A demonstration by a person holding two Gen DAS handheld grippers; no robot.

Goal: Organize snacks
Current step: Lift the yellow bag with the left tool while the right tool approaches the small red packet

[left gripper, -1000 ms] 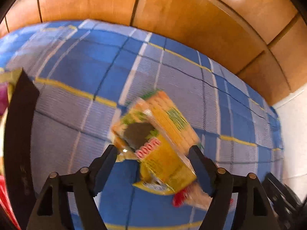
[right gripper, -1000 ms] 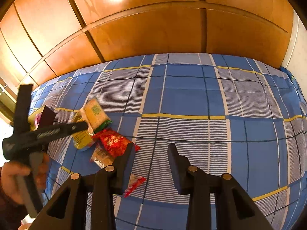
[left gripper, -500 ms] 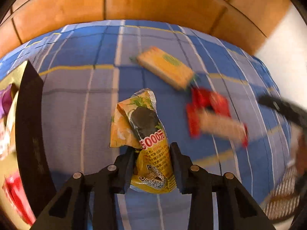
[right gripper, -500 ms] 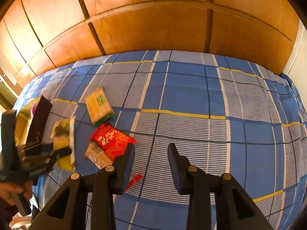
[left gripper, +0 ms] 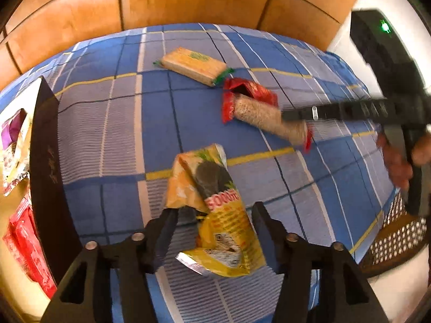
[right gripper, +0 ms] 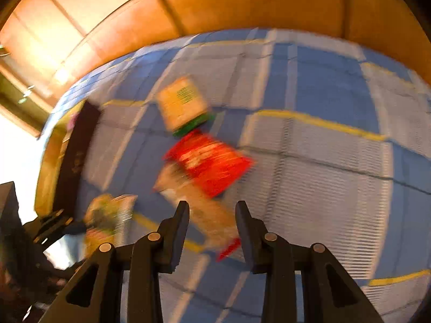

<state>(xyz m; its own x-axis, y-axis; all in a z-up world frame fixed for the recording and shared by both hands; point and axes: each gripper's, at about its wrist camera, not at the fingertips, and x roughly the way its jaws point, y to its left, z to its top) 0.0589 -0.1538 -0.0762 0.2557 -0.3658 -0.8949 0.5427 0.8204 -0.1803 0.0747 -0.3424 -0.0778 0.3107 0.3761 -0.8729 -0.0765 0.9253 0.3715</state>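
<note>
My left gripper (left gripper: 214, 211) stands open around a yellow snack pouch (left gripper: 215, 210) that lies between its fingers on the blue plaid cloth (left gripper: 113, 140). Farther off lie a tan cracker pack with green ends (left gripper: 194, 66), a red packet (left gripper: 250, 94) and a clear tan pack with red ends (left gripper: 269, 119). My right gripper (right gripper: 211, 210) is open just above the tan pack (right gripper: 207, 215); the red packet (right gripper: 210, 161) and the cracker pack (right gripper: 181, 103) lie beyond it. That view is blurred.
An open box with a dark flap (left gripper: 45, 161) stands at the left and holds red and purple snack packets (left gripper: 24, 242). Wooden panels (left gripper: 188, 2) rise behind the cloth. A woven surface (left gripper: 398, 237) shows at the lower right.
My left gripper has opened and let go of the yellow pouch, which now lies loose between its fingers. My right gripper has swung left and down toward the tan and red packs.
</note>
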